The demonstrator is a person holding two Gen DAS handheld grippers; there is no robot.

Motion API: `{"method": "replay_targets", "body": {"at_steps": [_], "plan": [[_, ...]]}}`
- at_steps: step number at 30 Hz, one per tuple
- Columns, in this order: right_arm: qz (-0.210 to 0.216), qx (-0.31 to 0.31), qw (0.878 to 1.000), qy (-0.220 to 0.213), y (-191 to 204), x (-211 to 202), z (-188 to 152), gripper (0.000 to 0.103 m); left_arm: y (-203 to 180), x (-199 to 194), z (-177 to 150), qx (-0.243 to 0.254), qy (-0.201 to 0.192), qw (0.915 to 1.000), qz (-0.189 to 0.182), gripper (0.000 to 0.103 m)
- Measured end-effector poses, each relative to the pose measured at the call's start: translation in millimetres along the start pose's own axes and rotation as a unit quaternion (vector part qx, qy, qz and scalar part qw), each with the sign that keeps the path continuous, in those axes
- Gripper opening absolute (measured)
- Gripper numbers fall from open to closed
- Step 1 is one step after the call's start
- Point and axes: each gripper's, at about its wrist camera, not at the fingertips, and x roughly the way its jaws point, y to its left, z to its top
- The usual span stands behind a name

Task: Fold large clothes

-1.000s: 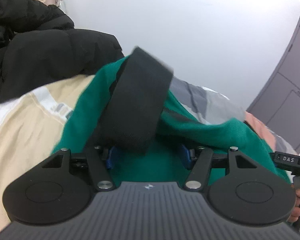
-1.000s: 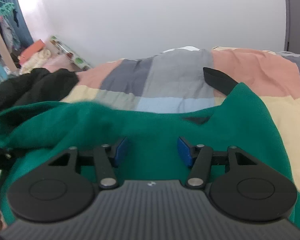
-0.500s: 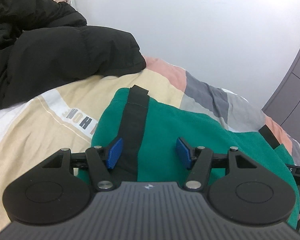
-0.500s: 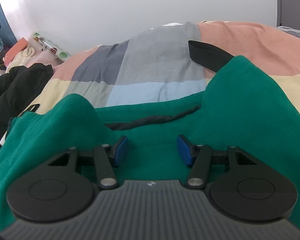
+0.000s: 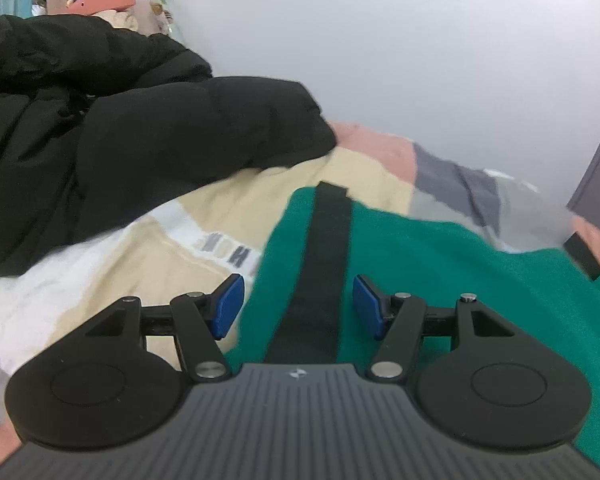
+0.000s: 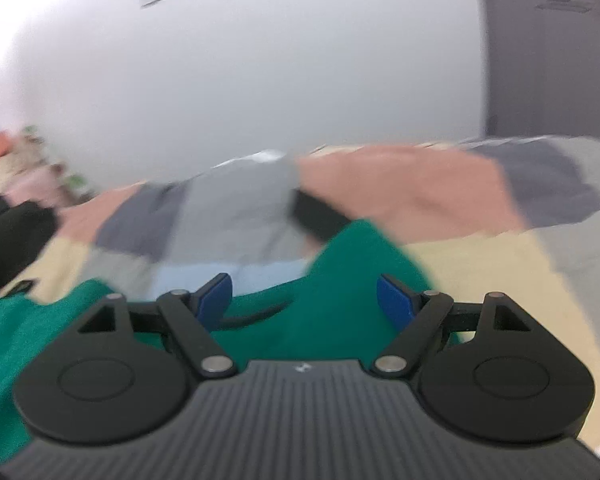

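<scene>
Green garment [image 5: 440,264] of soft, fleecy knit lies spread on a patchwork bedcover [image 5: 172,232], with a flat black band [image 5: 320,276] running along it and a second black band [image 6: 316,212] at its far end. The bedcover is smooth cotton in cream, pink, grey and pale blue blocks. A puffy black quilted jacket [image 5: 132,136] is heaped just beyond the garment's left edge. The left gripper [image 5: 298,306] hovers over the band, blue pads apart, pressing nothing. The right gripper [image 6: 306,300] has just been opening; its pads stand wide above the green cloth, which lies loose between them.
</scene>
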Motion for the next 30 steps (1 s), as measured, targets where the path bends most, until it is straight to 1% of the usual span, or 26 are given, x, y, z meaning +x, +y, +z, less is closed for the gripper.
{"method": "replay_targets", "body": {"at_steps": [2,3,5,7,8,13,15,16,17,18,19,20,21,22,23,24,25,26,28,30], "plan": [[-0.016,-0.028,0.999,0.024,-0.9,7.9,2.3,0.081,5.4,3.5,-4.4,-0.005,0.006,0.9999,0.008,0.067],[-0.023,-0.037,0.999,0.031,-2.7,10.5,2.3,0.081,8.8,5.1,-5.7,-0.013,0.01,0.9999,0.005,0.068],[-0.027,-0.023,0.998,0.046,-13.7,15.3,-0.5,0.081,14.7,7.9,-6.3,-0.031,0.015,0.9994,-0.006,0.068],[-0.019,-0.005,0.997,0.068,-23.8,22.7,-4.0,0.081,18.5,9.9,-6.1,-0.042,0.019,0.9989,-0.013,0.068],[-0.018,-0.005,0.997,0.076,-27.0,26.0,-4.5,0.081,20.5,10.5,-6.2,-0.05,0.021,0.9984,-0.017,0.068],[-0.003,0.008,0.995,0.103,-36.4,35.2,-8.3,0.083,25.7,12.8,-8.7,-0.078,0.029,0.9957,-0.041,0.067],[0.002,-0.001,0.994,0.113,-36.4,36.0,-12.1,0.083,24.9,13.8,-9.5,-0.082,0.032,0.9949,-0.051,0.062],[0.011,-0.009,0.992,0.124,-36.1,36.6,-13.7,0.083,23.7,13.9,-9.9,-0.08,0.032,0.9949,-0.053,0.058],[0.016,-0.017,0.991,0.129,-34.5,37.7,-14.6,0.079,22.6,13.7,-10.1,-0.076,0.031,0.9951,-0.055,0.054],[0.016,-0.026,0.991,0.13,-33.3,38.3,-14.6,0.069,21.2,13.1,-10.4,-0.072,0.03,0.9953,-0.057,0.05],[0.013,-0.035,0.991,0.13,-31.9,37.2,-15.0,0.062,19.8,12.4,-10.5,-0.069,0.028,0.9954,-0.06,0.04],[0.012,-0.042,0.991,0.129,-30.0,37.0,-15.4,0.042,18.4,11.7,-10.6,-0.067,0.026,0.9956,-0.06,0.036],[0.014,-0.05,0.99,0.129,-29.7,36.5,-15.8,0.03,19.0,11.1,-10.9,-0.073,0.023,0.995,-0.064,0.034],[0.016,-0.056,0.99,0.129,-27.7,36.1,-16.3,0.027,21.7,11.4,-11.3,-0.085,0.023,0.9935,-0.073,0.03],[0.018,-0.063,0.99,0.127,-25.5,34.5,-16.7,0.017,24.4,11.5,-11.7,-0.095,0.022,0.9923,-0.076,0.026],[0.023,-0.071,0.99,0.124,-22.9,32.2,-17.1,0.01,26.9,11.3,-11.4,-0.103,0.021,0.9915,-0.077,0.024],[0.026,-0.075,0.99,0.117,-21.2,29.6,-16.3,0.01,28.6,10.2,-11.1,-0.107,0.016,0.991,-0.079,0.019],[0.024,-0.073,0.992,0.101,-21.3,25.2,-14.8,0.008,30.1,7.8,-10.4,-0.112,0.009,0.9904,-0.081,0.015],[0.015,-0.057,0.996,0.068,-25.2,14.5,-9.8,0.007,31.5,3.5,-8.0,-0.116,-0.003,0.9895,-0.086,0.01],[0.002,-0.04,0.998,0.037,-30.9,4.0,-1.7,0.007,32.5,-1.7,-5.2,-0.118,-0.02,0.9888,-0.09,0.009]]}}
